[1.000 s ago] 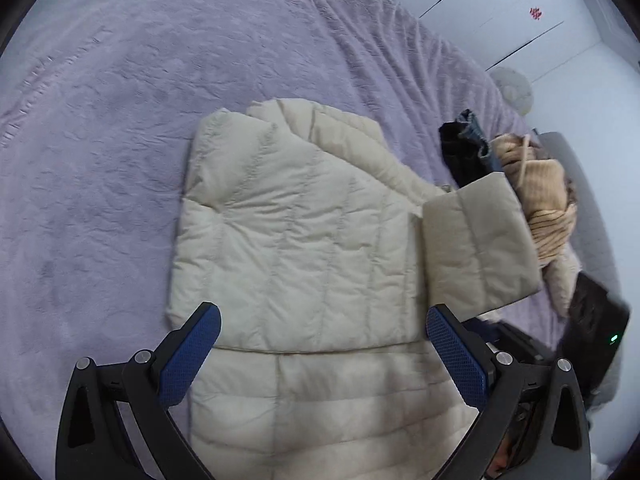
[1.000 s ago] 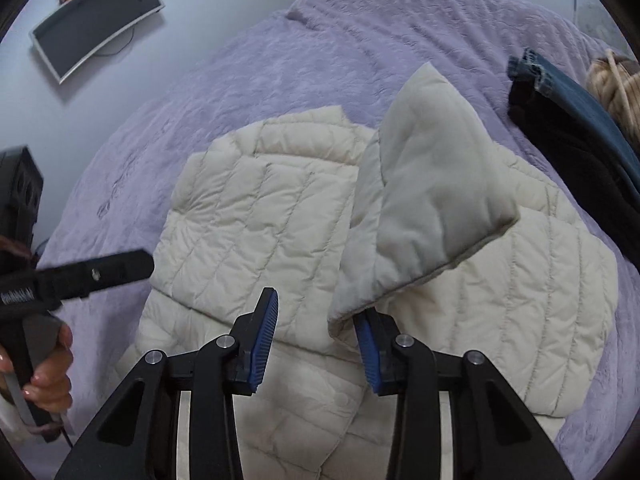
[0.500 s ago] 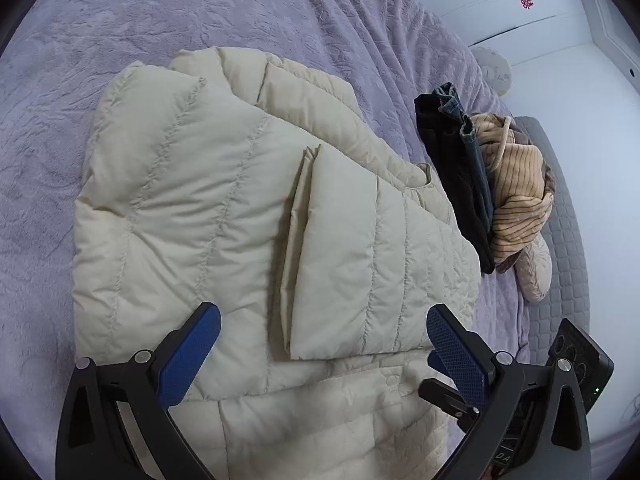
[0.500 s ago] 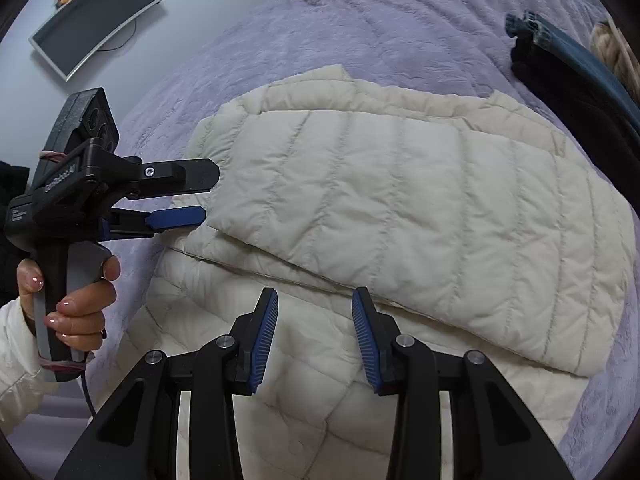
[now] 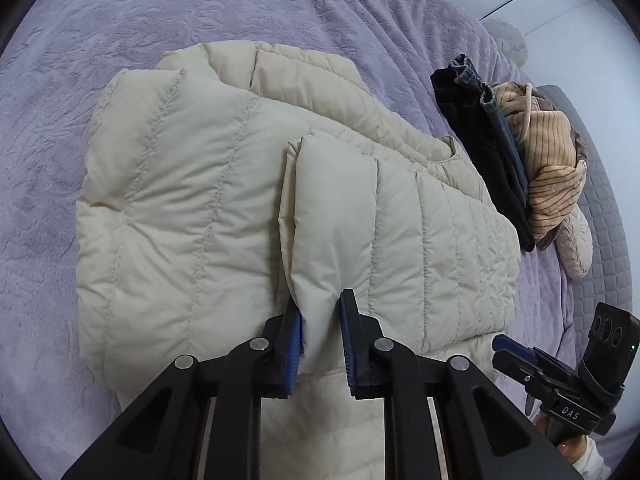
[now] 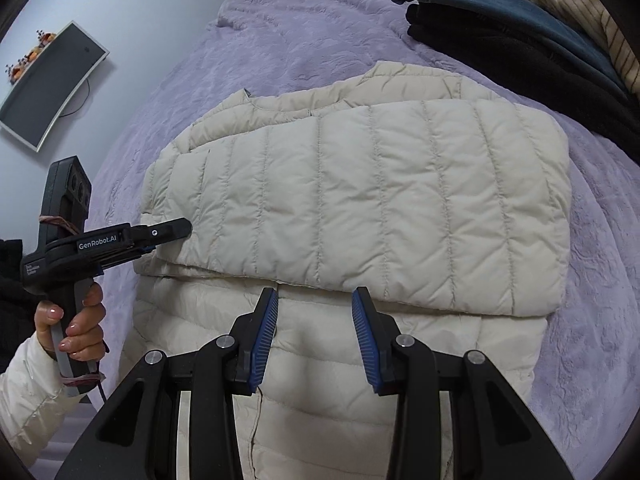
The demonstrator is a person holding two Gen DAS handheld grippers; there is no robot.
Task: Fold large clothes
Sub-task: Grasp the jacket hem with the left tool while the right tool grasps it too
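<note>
Cream quilted nylon fills both views: a puffy down jacket (image 5: 192,208) lies flat on a bed covered by a lilac textured bedspread (image 5: 120,20). Its sleeves are folded across the chest, forming a padded band with stitched channels running along it.

The left hand-held gripper (image 5: 320,344) sits right at the near corner of the folded sleeve (image 5: 360,216). Its blue ribbed pads (image 5: 295,350) are closing, with a pinch of the sleeve's cuff edge between them and the fabric bulging up from the gap. In the right wrist view, this same tool reaches in from the left, its tip touching the sleeve's end, held by a hand (image 6: 76,320) in a white padded sleeve.

The right hand-held gripper (image 6: 316,336) hovers just above the jacket's lower body, directly ahead of it the long edge of the folded sleeve band. Its jaws stand partly apart with nothing between them.

Beyond the jacket, on the far right, lies a stack of folded clothes (image 5: 500,152): black fabric, blue denim, and a tan ribbed knit. A curved dark screen (image 6: 52,84) hangs on the pale wall.

The jacket's hem is cut off by the gripper bodies. The fisheye lens bends every edge.
</note>
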